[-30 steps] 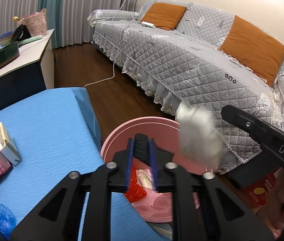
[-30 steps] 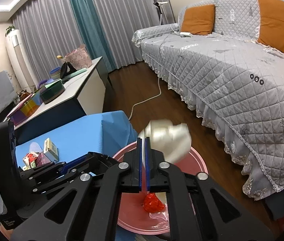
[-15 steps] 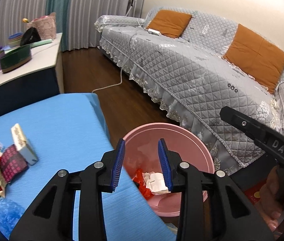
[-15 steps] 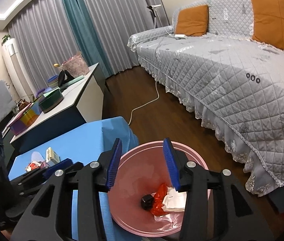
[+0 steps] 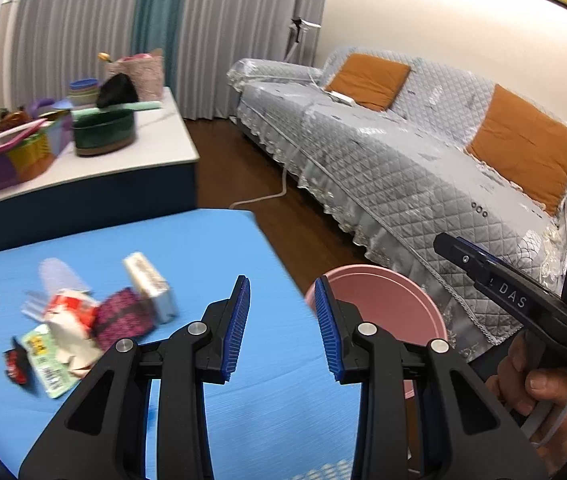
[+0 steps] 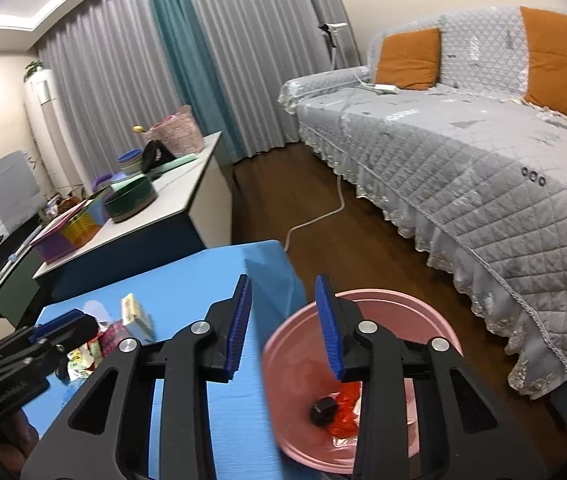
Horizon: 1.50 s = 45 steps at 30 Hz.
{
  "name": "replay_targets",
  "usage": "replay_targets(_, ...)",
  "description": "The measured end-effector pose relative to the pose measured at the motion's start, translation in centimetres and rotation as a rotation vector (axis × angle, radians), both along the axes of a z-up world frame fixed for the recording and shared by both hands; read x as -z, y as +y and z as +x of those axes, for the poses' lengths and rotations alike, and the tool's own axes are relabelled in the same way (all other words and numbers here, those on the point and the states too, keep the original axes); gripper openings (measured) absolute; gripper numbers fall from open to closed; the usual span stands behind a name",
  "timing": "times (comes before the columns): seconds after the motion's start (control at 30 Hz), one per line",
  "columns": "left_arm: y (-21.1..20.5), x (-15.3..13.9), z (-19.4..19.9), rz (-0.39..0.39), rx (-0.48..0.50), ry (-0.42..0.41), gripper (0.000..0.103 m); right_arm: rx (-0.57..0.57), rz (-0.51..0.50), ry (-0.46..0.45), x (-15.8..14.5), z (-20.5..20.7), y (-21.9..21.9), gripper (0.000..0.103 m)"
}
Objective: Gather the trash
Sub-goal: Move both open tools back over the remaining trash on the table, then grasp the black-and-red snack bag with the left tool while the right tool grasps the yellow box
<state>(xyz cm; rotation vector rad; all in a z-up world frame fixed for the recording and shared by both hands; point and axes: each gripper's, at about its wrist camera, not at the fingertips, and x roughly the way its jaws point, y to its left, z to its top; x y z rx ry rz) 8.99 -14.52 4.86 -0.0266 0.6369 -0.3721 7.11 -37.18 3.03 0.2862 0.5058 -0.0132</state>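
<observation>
Trash lies in a pile on the blue table point(image 5: 203, 248): a white box point(image 5: 149, 292), a pink-and-black wrapper point(image 5: 121, 316), a red-and-white carton point(image 5: 67, 308) and a green packet point(image 5: 45, 356). My left gripper point(image 5: 283, 288) hovers open and empty over the table's right part, beside the pile. A pink bin point(image 6: 383, 294) stands on the floor off the table's right edge, with a red wrapper point(image 6: 345, 404) and a black piece point(image 6: 323, 406) in it. My right gripper point(image 6: 282, 286) hangs over the bin's left rim, its jaws closing on nothing.
A grey quilted sofa point(image 5: 403, 152) with orange cushions point(image 5: 523, 144) runs along the right. A white cable point(image 6: 323, 216) trails over the wooden floor. Behind the blue table stands a white side table point(image 5: 155, 144) with boxes and bowls. A hand point(image 5: 543, 392) holds the right gripper.
The right gripper let go of a crumpled white paper, which fell into the bin. The left gripper released a black piece there too and opened. Both views swung left toward the table.
</observation>
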Motion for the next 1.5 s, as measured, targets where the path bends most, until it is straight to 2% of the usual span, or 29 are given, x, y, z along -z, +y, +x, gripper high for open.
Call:
replay_targets(0.3,7.8,-1.5,-1.0,-0.008,-0.121,-0.028,0.033,-0.073,-0.004,-0.020,-0.5,0.7,4.6,0.033)
replay_targets(0.5,13.3,-0.2,-0.9,-0.035,-0.240,-0.017,0.033,-0.124,-0.013,-0.008,0.0,1.8,7.7,0.033)
replay_targets(0.7,17.1,1.9,-0.6,-0.028,-0.337,0.003,0.033,-0.178,-0.024,0.014,0.9,3.3,10.5,0.031)
replay_targets(1.27,22.0,6.7,0.2,-0.008,-0.492,0.062,0.033,-0.322,-0.047,0.079,4.2,7.7,17.0,0.028)
replay_targets(1.5,24.0,8.7,1.5,-0.028,-0.563,0.124,0.036,-0.363,-0.086,0.109,5.5,9.2,19.0,0.034)
